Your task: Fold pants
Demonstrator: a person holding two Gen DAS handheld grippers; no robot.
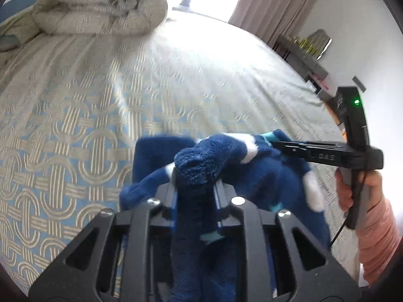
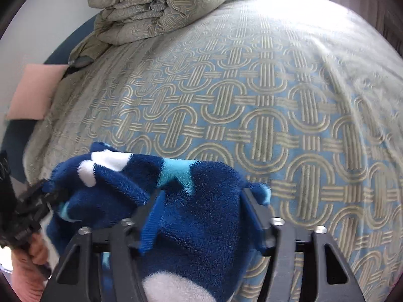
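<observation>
Two grippers: left gripper (image 1: 195, 186) clamped on pants (image 1: 252, 176); right gripper (image 2: 201, 196) clamped on same pants, a thick bunch between its fingers
pants location: one pair, bunched, held above bedspread (image 2: 252, 100)
step: judged lift-and-spread, no fold yet
next: pull apart, lay flat
extras: one folded duvet (image 2: 156, 7)

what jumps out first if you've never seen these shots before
The fluffy navy pants with white and teal patches, bunched up close to both cameras and clamped in the left gripper and right gripper. Behind them spreads a bed cover with a looping chain pattern, a folded quilt at its far end.
</observation>
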